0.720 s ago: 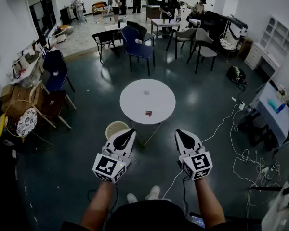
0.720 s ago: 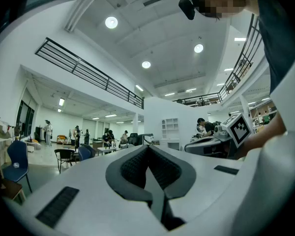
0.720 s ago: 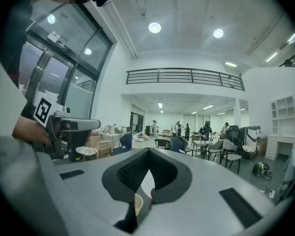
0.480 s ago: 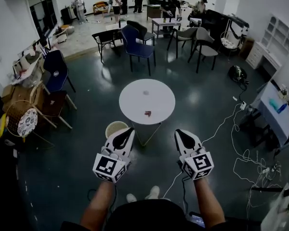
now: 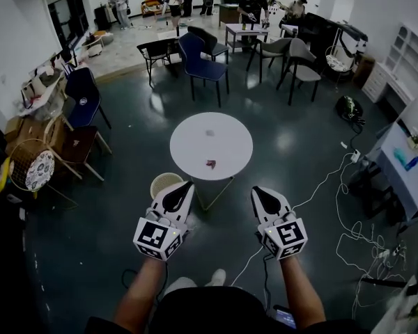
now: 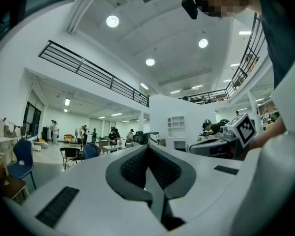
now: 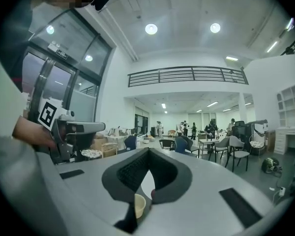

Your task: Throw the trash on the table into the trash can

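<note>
A round white table (image 5: 195, 134) stands ahead on the dark floor. A small red piece of trash (image 5: 211, 163) lies near its front edge, and a small grey bit (image 5: 210, 133) lies near its middle. A beige round trash can (image 5: 165, 184) sits on the floor at the table's front left. My left gripper (image 5: 183, 188) and right gripper (image 5: 259, 193) are both shut and empty, held side by side short of the table. In the right gripper view the trash can (image 7: 139, 205) shows through the gap under the jaws.
Chairs (image 5: 199, 62) and a small table stand beyond the round table, with people at the far end of the room. Chairs and a basket (image 5: 29, 169) line the left side. White cables (image 5: 343, 207) trail over the floor at right, beside a desk (image 5: 397, 160).
The view has shifted slightly forward toward the table. Both grippers keep their place and stay shut.
</note>
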### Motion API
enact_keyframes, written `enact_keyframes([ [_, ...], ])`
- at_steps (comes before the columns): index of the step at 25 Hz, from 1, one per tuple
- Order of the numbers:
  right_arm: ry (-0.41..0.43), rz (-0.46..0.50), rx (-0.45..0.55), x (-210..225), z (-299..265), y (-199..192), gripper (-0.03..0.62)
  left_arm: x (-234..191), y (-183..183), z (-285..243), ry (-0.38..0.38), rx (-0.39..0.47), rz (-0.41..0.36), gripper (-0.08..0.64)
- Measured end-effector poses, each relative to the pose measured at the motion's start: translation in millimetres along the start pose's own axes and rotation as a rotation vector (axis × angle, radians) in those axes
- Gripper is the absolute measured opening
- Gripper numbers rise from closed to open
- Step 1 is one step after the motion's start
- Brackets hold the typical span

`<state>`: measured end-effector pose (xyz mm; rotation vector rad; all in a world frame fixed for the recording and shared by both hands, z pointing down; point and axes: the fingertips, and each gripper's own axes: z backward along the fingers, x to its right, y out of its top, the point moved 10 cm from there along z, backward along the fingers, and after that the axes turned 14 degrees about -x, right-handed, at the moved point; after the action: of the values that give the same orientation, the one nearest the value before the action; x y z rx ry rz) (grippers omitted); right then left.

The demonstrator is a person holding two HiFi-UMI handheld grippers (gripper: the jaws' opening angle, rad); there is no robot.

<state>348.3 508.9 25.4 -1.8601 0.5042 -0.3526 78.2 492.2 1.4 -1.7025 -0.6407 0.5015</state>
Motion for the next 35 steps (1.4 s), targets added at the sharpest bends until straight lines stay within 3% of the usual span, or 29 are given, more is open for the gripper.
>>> enact_keyframes([
  [7,0.055,0.020,-0.032,18.4,-26.8,-7.5,0.015,-6.0,-6.3,-17.8,0.047,-0.010,0.012,0.011],
  [14,0.072,0.033,-0.061,12.1,-78.2,3.8,0.015,-54.3,-16.7,-32.9,0.050,-0.037,0.033,0.011],
  [19,0.044,0.026,-0.091,13.4,-122.9,11.2,0.015,-99.5,-21.9,-61.4,0.007,-0.053,0.052,0.011],
  [35,-0.074,-0.038,-0.133,17.4,-259.1,57.9,0.015,-249.6,-9.0,-140.8,-0.168,-0.068,0.013,0.011],
])
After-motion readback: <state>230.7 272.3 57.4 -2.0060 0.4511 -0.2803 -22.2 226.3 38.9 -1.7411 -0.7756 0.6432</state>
